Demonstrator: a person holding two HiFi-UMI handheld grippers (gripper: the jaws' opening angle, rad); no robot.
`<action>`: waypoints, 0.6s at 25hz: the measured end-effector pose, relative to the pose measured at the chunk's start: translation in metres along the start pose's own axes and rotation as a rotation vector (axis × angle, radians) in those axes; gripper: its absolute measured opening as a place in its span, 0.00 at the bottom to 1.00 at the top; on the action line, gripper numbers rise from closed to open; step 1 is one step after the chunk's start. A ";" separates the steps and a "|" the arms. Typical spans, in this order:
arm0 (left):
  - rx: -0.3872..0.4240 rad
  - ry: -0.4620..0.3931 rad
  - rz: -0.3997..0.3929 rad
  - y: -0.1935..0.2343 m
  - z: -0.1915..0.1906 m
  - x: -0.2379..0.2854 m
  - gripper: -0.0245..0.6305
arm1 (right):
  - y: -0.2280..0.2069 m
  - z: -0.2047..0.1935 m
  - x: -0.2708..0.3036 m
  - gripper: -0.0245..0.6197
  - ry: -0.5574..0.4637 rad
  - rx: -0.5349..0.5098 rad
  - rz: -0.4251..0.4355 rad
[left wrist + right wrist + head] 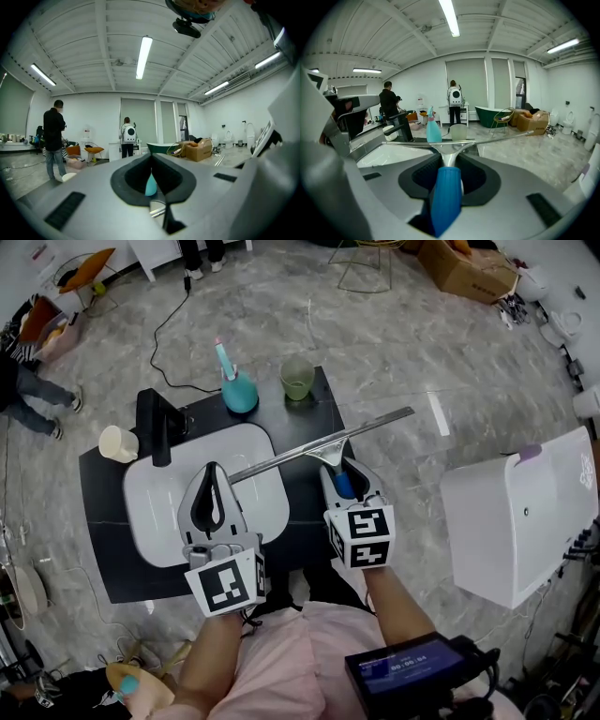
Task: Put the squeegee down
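Your right gripper is clamped on the squeegee by its blue handle, so it's not down yet. The metal blade runs crosswise at the far right corner of the sink, one end over the basin, the other poking out well past the sink to the right, beyond the edge of the dark surface. Looks like the blade is hanging just above the sink rim rather than resting on it, but from above it's honestly hard to call. Your left gripper is pinched closed with nothing in it, over the near half of the sink. Behind the sink sit a teal spray bottle and a green cup. The black faucet is at the sink's far left corner, with a cream cup just left of it.
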State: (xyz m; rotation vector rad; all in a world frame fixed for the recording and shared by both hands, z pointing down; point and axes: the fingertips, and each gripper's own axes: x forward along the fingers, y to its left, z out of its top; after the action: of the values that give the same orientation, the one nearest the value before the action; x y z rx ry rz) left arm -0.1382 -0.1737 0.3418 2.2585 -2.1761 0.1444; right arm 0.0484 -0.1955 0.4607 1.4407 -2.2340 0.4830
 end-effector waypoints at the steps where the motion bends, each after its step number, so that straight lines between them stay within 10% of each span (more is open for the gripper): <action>1: -0.001 0.002 0.003 0.000 -0.001 0.001 0.05 | 0.000 -0.002 0.002 0.23 0.005 0.001 0.003; 15: -0.006 0.032 0.018 0.000 -0.014 0.008 0.05 | -0.002 -0.023 0.018 0.23 0.065 0.002 0.022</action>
State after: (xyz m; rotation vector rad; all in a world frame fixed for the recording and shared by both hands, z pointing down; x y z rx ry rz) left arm -0.1391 -0.1806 0.3564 2.2177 -2.1787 0.1733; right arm 0.0475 -0.1978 0.4897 1.3833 -2.2010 0.5316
